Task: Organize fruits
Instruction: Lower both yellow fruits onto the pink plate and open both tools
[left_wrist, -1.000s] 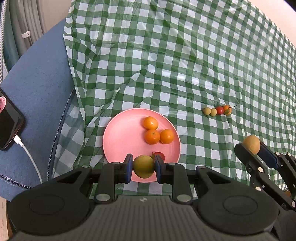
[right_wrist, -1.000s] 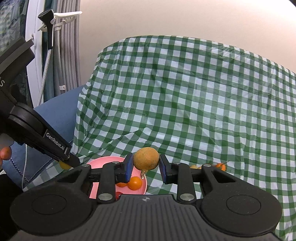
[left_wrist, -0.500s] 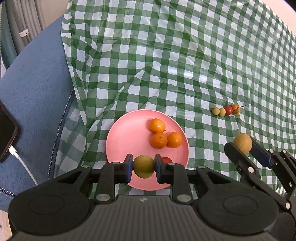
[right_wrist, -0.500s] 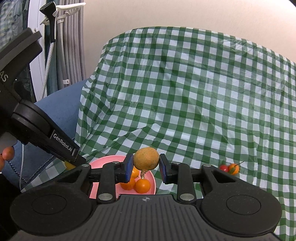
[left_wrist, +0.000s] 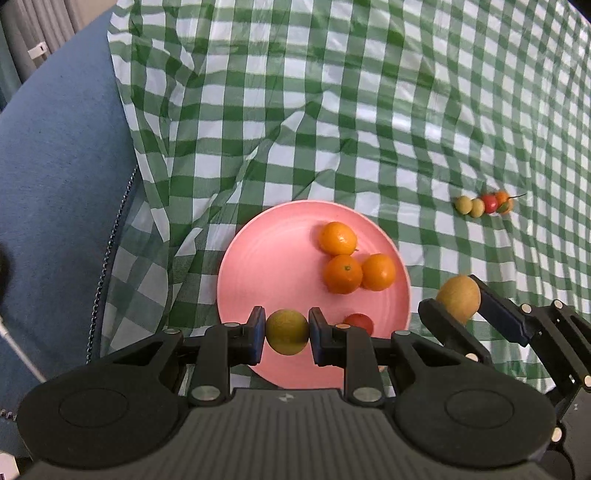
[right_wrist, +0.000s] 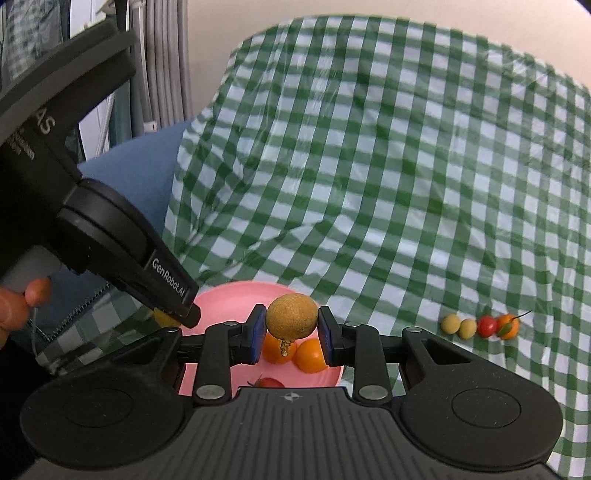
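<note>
My left gripper (left_wrist: 287, 332) is shut on a yellow-green round fruit (left_wrist: 286, 331), held over the near edge of the pink plate (left_wrist: 266, 266). Three oranges (left_wrist: 343, 274) and a red tomato (left_wrist: 359, 322) lie on the plate. My right gripper (right_wrist: 291, 332) is shut on a brown rough-skinned fruit (right_wrist: 291, 320) with a short stem; it also shows in the left wrist view (left_wrist: 458, 299), just right of the plate's rim. A row of small fruits (left_wrist: 484, 203) lies on the checked cloth to the right, also in the right wrist view (right_wrist: 480, 325).
A green-and-white checked cloth (left_wrist: 369, 110) covers the surface, wrinkled around the plate. A blue cushion (left_wrist: 55, 184) lies to the left. Grey curtains (right_wrist: 162, 55) hang behind. The pink plate shows in the right wrist view (right_wrist: 229, 299).
Both grippers have moved forward over the plate, each still holding its fruit. The right gripper has come closer to the plate's right rim. The phone has left the left view.
</note>
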